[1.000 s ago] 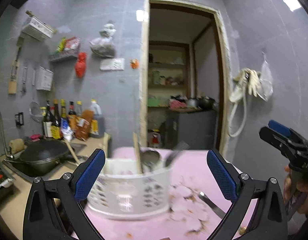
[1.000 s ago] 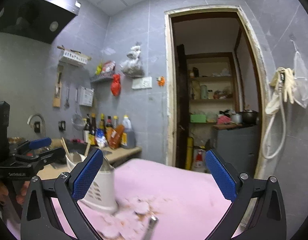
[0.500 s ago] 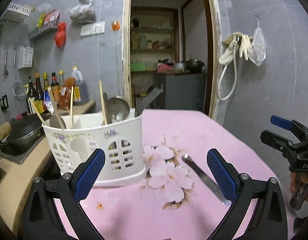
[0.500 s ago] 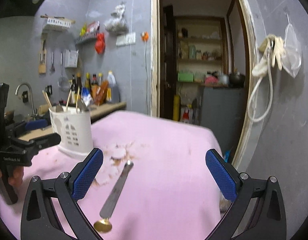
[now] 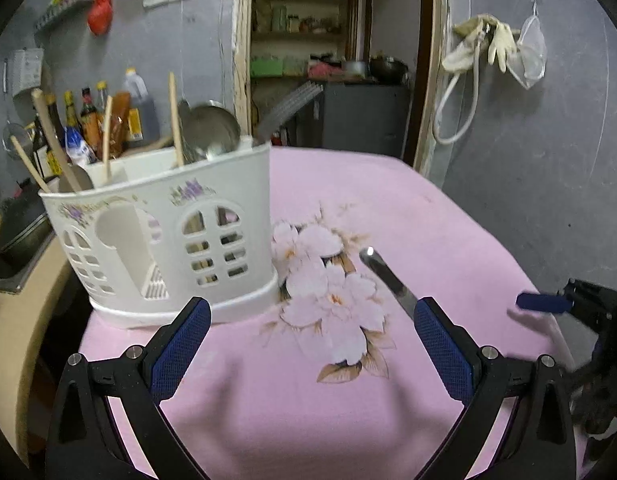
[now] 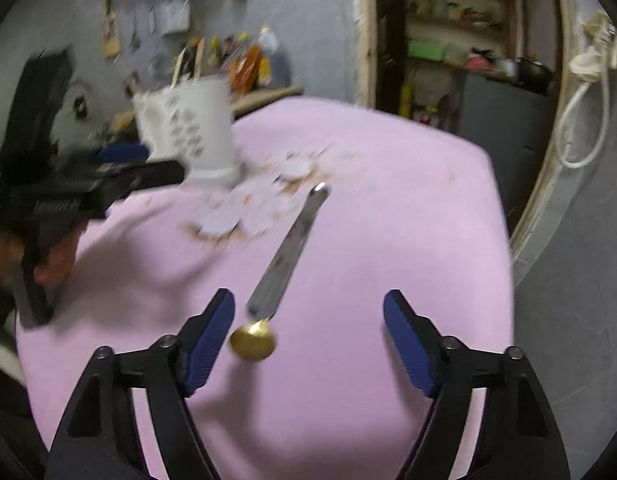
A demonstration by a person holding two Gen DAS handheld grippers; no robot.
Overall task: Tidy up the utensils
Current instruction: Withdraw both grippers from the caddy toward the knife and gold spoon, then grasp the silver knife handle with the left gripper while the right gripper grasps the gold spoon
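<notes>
A spoon (image 6: 286, 248) with a gold bowl and a long silver handle lies on the pink flowered cloth (image 6: 348, 208). My right gripper (image 6: 308, 304) hovers just above its bowl end. The jaws are closing, the bowl sits near the left finger (image 6: 208, 336), and no pad touches it. In the left wrist view the spoon's handle (image 5: 388, 284) shows beside the right finger (image 5: 444, 352). My left gripper (image 5: 310, 320) is open and holds nothing, in front of the white utensil basket (image 5: 164, 240), which holds chopsticks and a ladle.
The cloth-covered table (image 5: 448, 216) drops off at its right edge toward the grey wall. A counter with a dark wok (image 5: 16, 224) and bottles (image 5: 88, 120) lies left of the basket. An open doorway (image 5: 328, 60) is behind. The other gripper (image 6: 120, 176) appears left of the spoon.
Both grippers have tipped down and sunk toward the table. The basket looms larger before the left one. The right jaws have narrowed and the spoon's bowl now lies between them.
</notes>
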